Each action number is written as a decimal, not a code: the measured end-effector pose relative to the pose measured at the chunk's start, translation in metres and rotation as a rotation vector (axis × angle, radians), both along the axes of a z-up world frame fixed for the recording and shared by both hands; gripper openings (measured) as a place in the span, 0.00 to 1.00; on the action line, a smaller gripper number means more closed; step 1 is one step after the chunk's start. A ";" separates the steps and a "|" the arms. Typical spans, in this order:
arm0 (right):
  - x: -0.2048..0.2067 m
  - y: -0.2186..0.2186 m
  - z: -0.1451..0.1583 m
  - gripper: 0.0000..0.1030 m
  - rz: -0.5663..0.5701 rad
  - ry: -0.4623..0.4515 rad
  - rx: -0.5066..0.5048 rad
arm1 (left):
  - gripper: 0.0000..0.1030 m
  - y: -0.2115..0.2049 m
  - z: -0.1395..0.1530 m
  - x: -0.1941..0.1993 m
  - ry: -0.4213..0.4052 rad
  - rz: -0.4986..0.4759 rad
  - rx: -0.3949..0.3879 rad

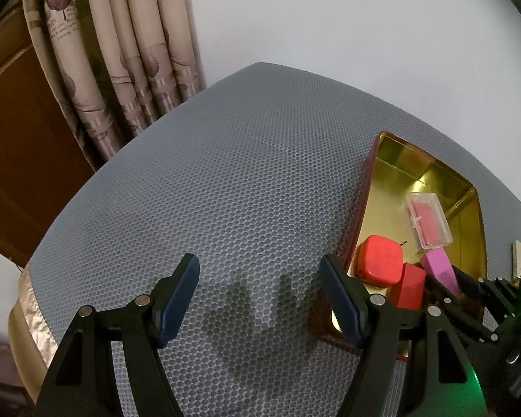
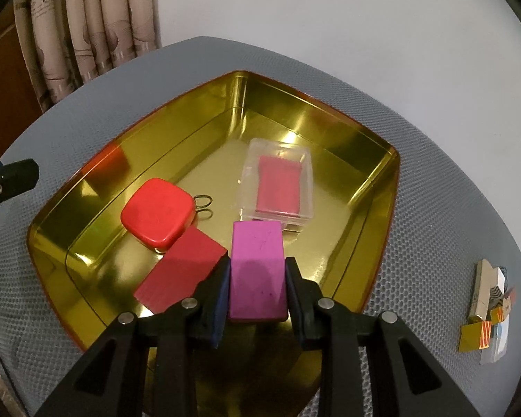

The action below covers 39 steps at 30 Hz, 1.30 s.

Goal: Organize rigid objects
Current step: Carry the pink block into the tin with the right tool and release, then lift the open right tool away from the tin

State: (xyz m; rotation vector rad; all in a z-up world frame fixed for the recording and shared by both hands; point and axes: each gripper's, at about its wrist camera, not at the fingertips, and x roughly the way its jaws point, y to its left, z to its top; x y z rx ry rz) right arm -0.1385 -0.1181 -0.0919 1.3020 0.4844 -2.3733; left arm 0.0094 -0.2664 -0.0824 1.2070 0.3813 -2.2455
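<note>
Right gripper (image 2: 257,278) grasping pink block (image 2: 257,267) over gold tray (image 2: 371,160), left gripper (image 1: 260,299) released, left of tray.

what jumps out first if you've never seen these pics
The shiny gold tray on the grey mat dominates. Over its near side the right claw is shut on a magenta block, with a rounded red case to its left and a clear box behind. The left claw hangs open over bare mat.
</note>
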 end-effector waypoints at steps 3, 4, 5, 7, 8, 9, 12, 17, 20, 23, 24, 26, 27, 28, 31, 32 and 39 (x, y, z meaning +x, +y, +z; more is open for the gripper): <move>0.001 0.001 0.000 0.29 0.005 -0.011 -0.014 | 0.67 0.001 -0.001 -0.001 -0.005 -0.004 0.000; 0.001 0.001 0.000 0.29 0.000 -0.010 -0.013 | 0.67 0.002 -0.001 -0.001 -0.006 -0.006 -0.001; 0.001 0.001 0.000 0.29 -0.004 -0.012 -0.013 | 0.67 0.002 -0.002 -0.001 -0.005 -0.007 -0.002; 0.002 0.003 0.000 0.31 -0.011 -0.010 -0.019 | 0.67 0.003 -0.002 -0.002 -0.007 -0.008 -0.003; 0.001 0.004 0.000 0.32 -0.017 -0.009 -0.023 | 0.67 0.003 -0.003 -0.003 -0.008 -0.008 -0.004; 0.001 0.006 0.001 0.32 -0.023 -0.011 -0.028 | 0.67 0.004 -0.003 -0.003 -0.009 -0.007 -0.004; 0.004 0.010 0.006 0.36 -0.031 -0.008 -0.044 | 0.67 0.005 -0.004 -0.005 -0.011 -0.006 -0.005; 0.013 0.024 0.029 0.40 -0.037 0.031 -0.097 | 0.67 0.008 -0.005 -0.007 -0.016 -0.013 -0.011; 0.018 0.044 0.042 0.46 -0.059 0.060 -0.135 | 0.67 0.010 -0.006 -0.007 -0.018 -0.013 -0.017; 0.020 0.073 0.048 0.50 -0.100 0.093 -0.136 | 0.67 0.012 -0.006 -0.007 -0.020 -0.009 -0.023; 0.020 0.086 0.050 0.51 -0.117 0.100 -0.140 | 0.67 0.012 -0.006 -0.007 -0.020 -0.008 -0.025; 0.019 0.112 0.052 0.56 -0.150 0.106 -0.143 | 0.67 0.012 -0.007 -0.008 -0.020 -0.007 -0.029; 0.017 0.127 0.052 0.57 -0.172 0.108 -0.146 | 0.67 0.013 -0.007 -0.008 -0.022 -0.007 -0.031; 0.016 0.141 0.053 0.59 -0.189 0.109 -0.150 | 0.67 0.013 -0.007 -0.008 -0.024 -0.006 -0.033; 0.014 0.186 0.052 0.65 -0.259 0.120 -0.156 | 0.67 0.015 -0.008 -0.008 -0.031 -0.008 -0.042; 0.013 0.200 0.052 0.65 -0.282 0.126 -0.155 | 0.67 0.015 -0.009 -0.008 -0.032 -0.010 -0.046; 0.005 0.280 0.044 0.72 -0.359 0.155 -0.107 | 0.71 0.015 -0.008 -0.005 -0.039 -0.019 -0.070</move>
